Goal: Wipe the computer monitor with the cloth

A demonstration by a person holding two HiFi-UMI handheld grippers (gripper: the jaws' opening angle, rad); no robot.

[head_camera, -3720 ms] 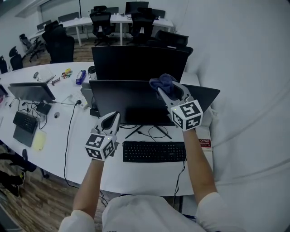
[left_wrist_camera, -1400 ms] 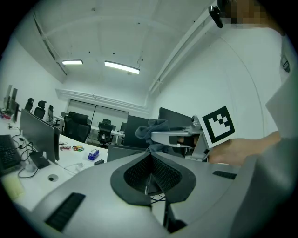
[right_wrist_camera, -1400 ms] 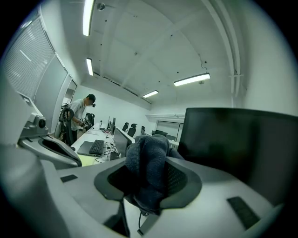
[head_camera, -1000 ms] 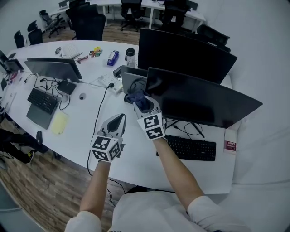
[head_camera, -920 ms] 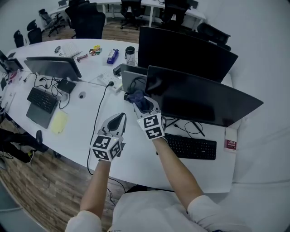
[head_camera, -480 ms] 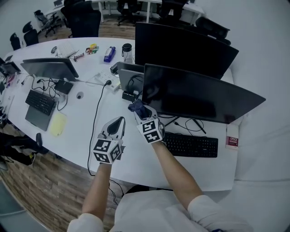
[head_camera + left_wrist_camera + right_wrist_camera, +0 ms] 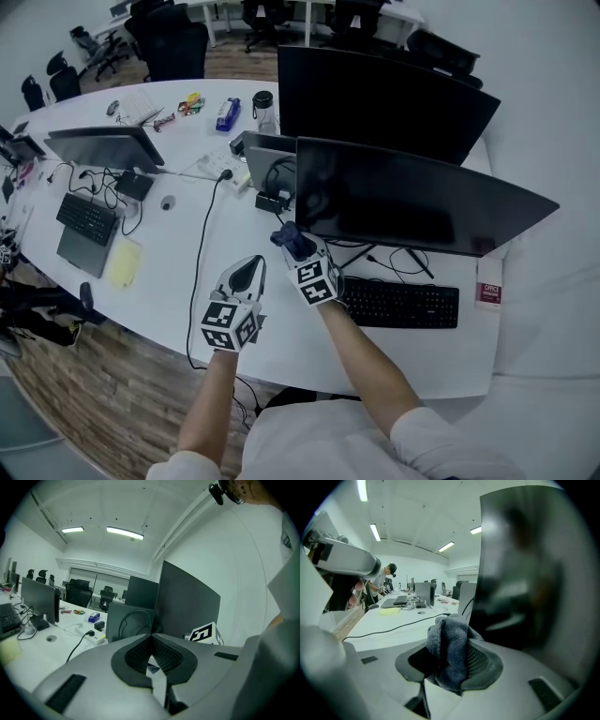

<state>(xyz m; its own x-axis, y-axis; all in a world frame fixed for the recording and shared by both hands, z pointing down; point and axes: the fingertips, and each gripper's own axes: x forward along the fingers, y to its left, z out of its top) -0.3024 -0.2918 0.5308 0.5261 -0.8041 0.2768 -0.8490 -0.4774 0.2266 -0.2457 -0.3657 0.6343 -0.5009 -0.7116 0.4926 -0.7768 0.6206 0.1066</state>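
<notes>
A wide dark monitor point(image 7: 422, 199) stands on the white desk point(image 7: 169, 272), its screen filling the right of the right gripper view point(image 7: 534, 573). My right gripper point(image 7: 296, 246) is shut on a dark blue cloth point(image 7: 291, 238), bunched between its jaws point(image 7: 447, 653), just off the monitor's lower left corner. My left gripper point(image 7: 249, 272) hovers over the desk to the left of it, shut with nothing held. In the left gripper view the monitor point(image 7: 187, 604) rises ahead and the right gripper's marker cube point(image 7: 202, 633) shows beside it.
A black keyboard point(image 7: 398, 304) lies under the monitor among cables. A second monitor point(image 7: 384, 89) stands behind, a laptop stand point(image 7: 267, 169) to its left. Further left are another monitor point(image 7: 98, 147), a keyboard point(image 7: 84, 220), a yellow pad point(image 7: 124, 262) and a bottle point(image 7: 264, 111). A black cable point(image 7: 199, 272) crosses the desk.
My right gripper with the cloth has come down from the monitor's top right across to its lower left corner. The left gripper has shifted slightly right.
</notes>
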